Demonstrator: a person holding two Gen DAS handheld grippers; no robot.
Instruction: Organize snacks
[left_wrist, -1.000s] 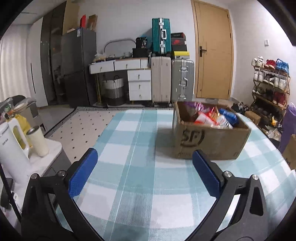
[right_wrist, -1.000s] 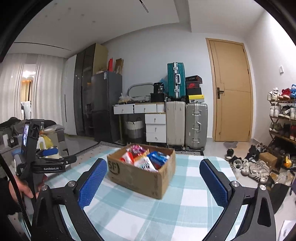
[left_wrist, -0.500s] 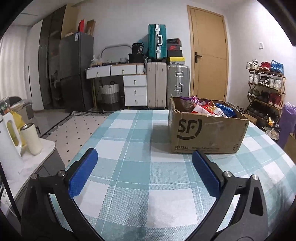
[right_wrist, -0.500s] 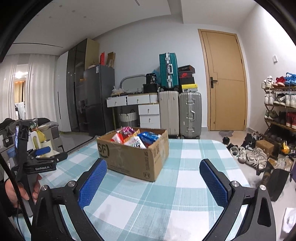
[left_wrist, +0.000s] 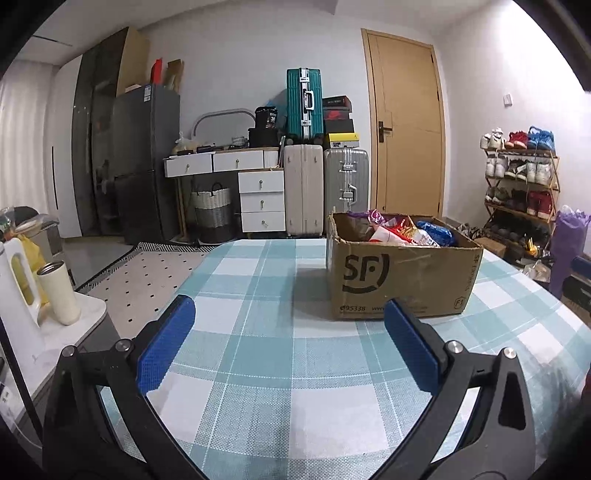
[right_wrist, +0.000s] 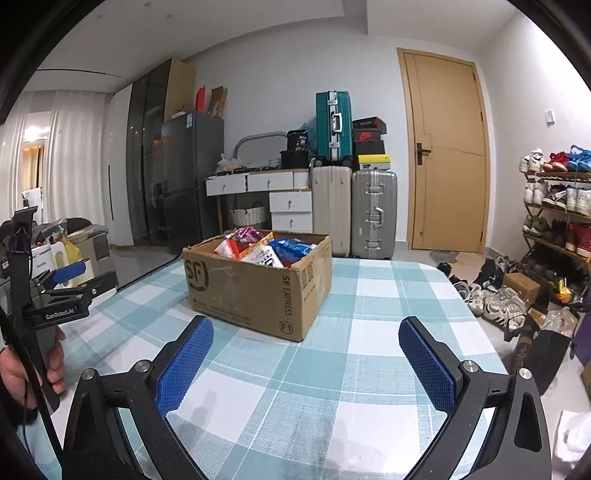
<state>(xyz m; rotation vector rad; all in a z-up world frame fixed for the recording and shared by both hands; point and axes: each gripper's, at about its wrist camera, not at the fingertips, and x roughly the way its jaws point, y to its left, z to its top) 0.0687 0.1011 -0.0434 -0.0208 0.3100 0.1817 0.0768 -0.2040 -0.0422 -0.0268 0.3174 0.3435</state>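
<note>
Both tools are ready but idle. Your left gripper (left_wrist: 288, 328) has its 2 blue pads spread wide with nothing between them, and your right gripper (right_wrist: 306, 350) is equally wide and equally unloaded. Both sit low over the checked tablecloth (left_wrist: 258, 369).

The snack packets (right_wrist: 266, 249) lie heaped in the open cardboard box (right_wrist: 258, 291), which stands on the table ahead of both tools. From the left wrist view the box (left_wrist: 399, 280) is ahead and to the right of the jaw line, with its printed face toward you and bare cloth between it and the pad tips. From the right wrist view it is ahead and slightly left, turned so that 1 corner points at you. Neither tool touches it.

Handling notes, as judgements only:

1. Expect the packets to be light, soft film bags, probably air-filled and slippery. Their contents are likely to crush.
2. Grip each bag at a sealed end or a flat margin, not across the puffed middle. Close only until the film stops sliding.
3. Lift the topmost packet first; those below cannot be seen clearly.
4. Expect the box to shift when a bag snags, because its load looks light. Steady its rim with the free tool if needed.
5. Approach from above the open top, since the walls block a level entry.
</note>
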